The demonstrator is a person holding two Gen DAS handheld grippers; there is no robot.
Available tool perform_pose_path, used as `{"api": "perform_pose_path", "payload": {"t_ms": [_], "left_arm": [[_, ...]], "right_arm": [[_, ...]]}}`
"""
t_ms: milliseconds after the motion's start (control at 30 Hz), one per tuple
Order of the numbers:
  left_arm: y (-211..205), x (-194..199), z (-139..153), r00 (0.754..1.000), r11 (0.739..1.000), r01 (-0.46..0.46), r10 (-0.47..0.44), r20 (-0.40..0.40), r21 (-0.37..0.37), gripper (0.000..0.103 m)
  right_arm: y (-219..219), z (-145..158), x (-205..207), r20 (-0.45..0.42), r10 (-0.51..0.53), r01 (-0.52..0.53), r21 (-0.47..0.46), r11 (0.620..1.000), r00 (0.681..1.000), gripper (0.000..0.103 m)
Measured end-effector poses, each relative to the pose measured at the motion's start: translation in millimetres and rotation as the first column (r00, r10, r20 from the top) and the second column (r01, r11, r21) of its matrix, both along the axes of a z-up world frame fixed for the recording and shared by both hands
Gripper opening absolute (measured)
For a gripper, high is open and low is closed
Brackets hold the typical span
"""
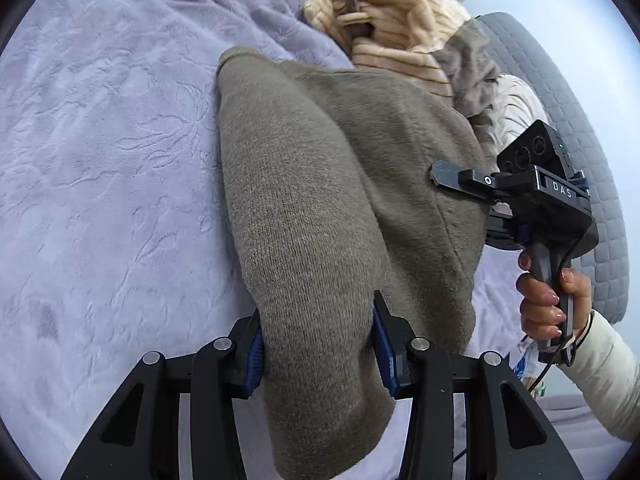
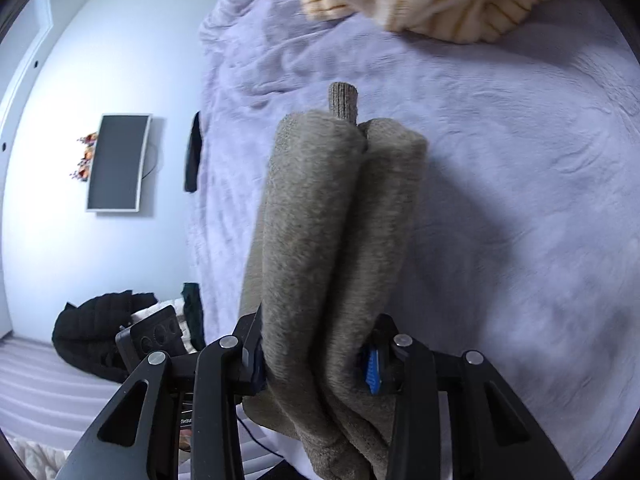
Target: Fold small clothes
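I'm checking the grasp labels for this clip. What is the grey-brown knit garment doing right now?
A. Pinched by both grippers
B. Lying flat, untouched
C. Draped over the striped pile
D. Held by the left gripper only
A: the left gripper and right gripper each have their pads pressed on the grey-brown knit garment.

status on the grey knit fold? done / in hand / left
Done: little that shows; no finished folded piece in either view. In hand: the grey knit garment is bunched and clamped by both the left gripper and the right gripper, over the lilac blanket. Left: laying it flat, folding it, then the striped beige clothes pile behind.
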State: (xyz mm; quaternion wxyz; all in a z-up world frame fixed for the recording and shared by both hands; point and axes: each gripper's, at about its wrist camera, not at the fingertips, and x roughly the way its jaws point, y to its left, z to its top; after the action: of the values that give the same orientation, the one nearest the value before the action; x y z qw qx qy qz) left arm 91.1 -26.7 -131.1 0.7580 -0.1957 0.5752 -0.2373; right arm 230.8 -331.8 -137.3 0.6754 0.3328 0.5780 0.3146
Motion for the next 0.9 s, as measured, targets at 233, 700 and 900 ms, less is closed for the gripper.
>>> {"api": "perform_pose_path", "payload": {"t_ms": [233, 700, 900], "left_arm": [[35.5, -64.9, 3.5, 0.997, 0.994, -0.073, 0.074, -0.013, 0.077, 0.046], [32.0, -89.7, -7.4, 0.984, 0.923, -0.158, 0.178, -0.026, 0.35, 0.064], [12.1, -86.6, 17.7, 0.986, 0.884, -0.158, 0.164, 0.023, 0.44, 0.098]], "right_arm": [[20.4, 6.9, -41.8, -0.027, 0.032, -0.029, 0.109, 0.994, 0.999, 0.039], [3.0, -29.2, -71.1, -0.036, -0.049, 0.027, -0.457, 0.889, 0.998, 0.057], [20.4, 11.1, -92.1, -0.006, -0.022, 0.016, -0.512, 0.859, 1.0, 0.077]]}}
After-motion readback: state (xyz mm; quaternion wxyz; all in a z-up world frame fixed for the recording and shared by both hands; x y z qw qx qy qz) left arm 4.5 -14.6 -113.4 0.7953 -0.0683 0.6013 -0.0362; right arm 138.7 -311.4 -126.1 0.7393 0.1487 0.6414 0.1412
